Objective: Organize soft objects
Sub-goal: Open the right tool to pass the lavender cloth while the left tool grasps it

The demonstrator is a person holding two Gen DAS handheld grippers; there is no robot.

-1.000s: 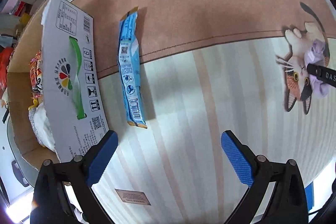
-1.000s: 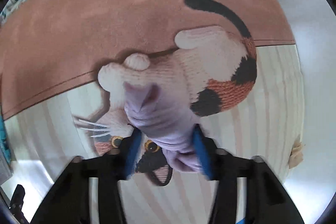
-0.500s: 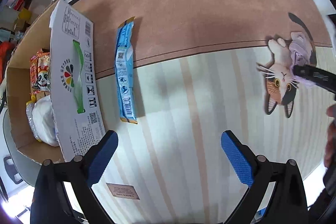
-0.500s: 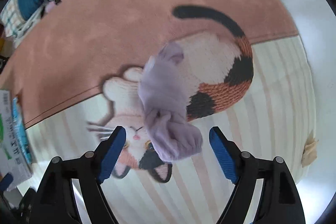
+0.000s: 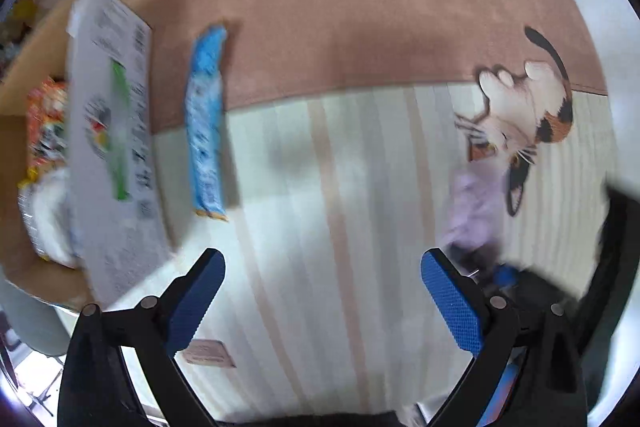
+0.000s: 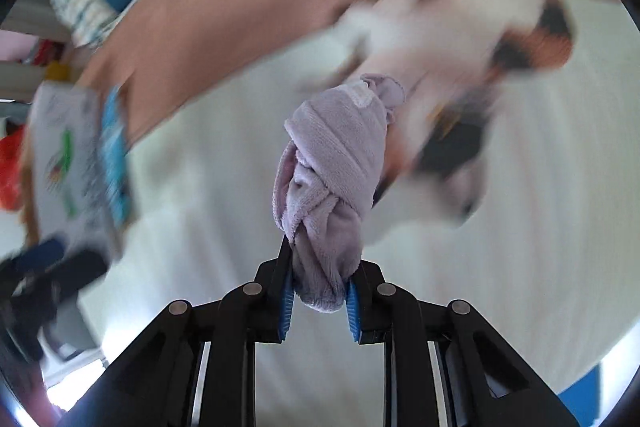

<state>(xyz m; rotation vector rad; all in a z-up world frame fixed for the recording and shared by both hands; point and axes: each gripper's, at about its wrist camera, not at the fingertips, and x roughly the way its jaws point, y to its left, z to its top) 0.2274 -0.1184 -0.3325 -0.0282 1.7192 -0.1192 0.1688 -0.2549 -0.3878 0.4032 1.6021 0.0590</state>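
The knotted lilac terry cloth bundle (image 6: 332,183) hung right in the right claw (image 6: 320,301), whose jaws had just been closing and were now pinched tight on its lower end, blue ribbed pads biting into the pile. It looked feather-light and floppy, a fuzzy roll twisted on itself with a small white label near its far tip. Soft stuff like that squashes rather than slips, so I judged the knot, the thickest and firmest part, the safest place to hold; a loose corner would likely just unravel. It dangled clear of the surface beyond the claw. Beneath it ran the short-pile rug with cream stripes, a pink-brown band and a calico cat picture (image 5: 360,211), flat and matte. Off to the left claw's (image 5: 322,299) side, jaws wide apart and empty, lay a glossy blue plastic snack packet (image 5: 206,123), crinkly and long. Further out sat the open brown cardboard box with a white printed flap (image 5: 110,131), stiff-walled, packets inside.
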